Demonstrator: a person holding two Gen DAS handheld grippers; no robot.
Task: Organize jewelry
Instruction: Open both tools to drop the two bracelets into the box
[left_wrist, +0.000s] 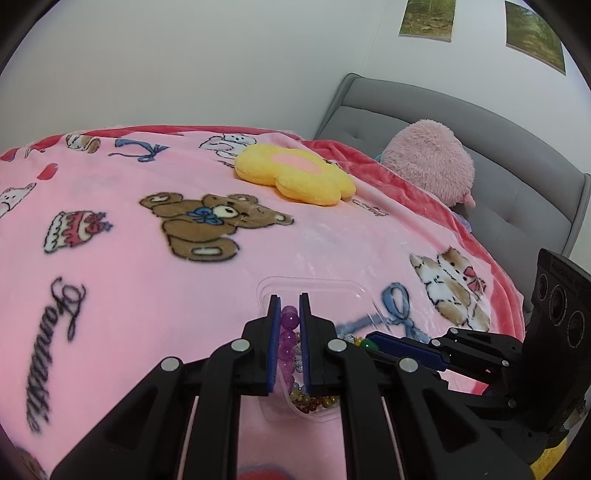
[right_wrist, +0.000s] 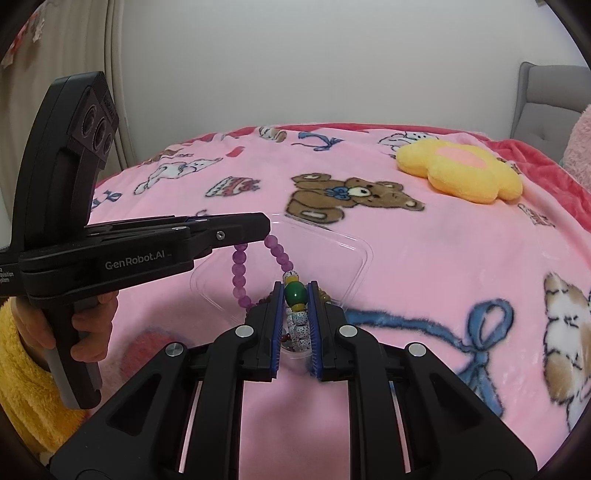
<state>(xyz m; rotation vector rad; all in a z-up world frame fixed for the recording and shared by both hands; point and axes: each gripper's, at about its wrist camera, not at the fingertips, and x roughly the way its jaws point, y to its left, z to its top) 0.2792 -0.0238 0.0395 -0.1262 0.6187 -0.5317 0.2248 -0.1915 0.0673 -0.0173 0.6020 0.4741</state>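
My left gripper (left_wrist: 289, 301) is shut on a purple bead bracelet (left_wrist: 288, 338) and holds it lifted above a clear plastic tray (left_wrist: 314, 286); it also shows in the right wrist view (right_wrist: 266, 229), with the purple bracelet (right_wrist: 239, 273) hanging as a loop. My right gripper (right_wrist: 295, 286) is shut on a white speckled bead bracelet (right_wrist: 300, 325) with a green bead (right_wrist: 295, 293), over the clear tray (right_wrist: 354, 254). The right gripper shows at the lower right of the left view (left_wrist: 373, 338). Brown and amber beads (left_wrist: 314, 400) lie in the tray.
The tray sits on a pink cartoon blanket (left_wrist: 147, 266) on a bed. A yellow flower cushion (left_wrist: 295, 175) and a pink plush (left_wrist: 428, 162) lie farther back by the grey headboard (left_wrist: 517, 155). The wall stands behind.
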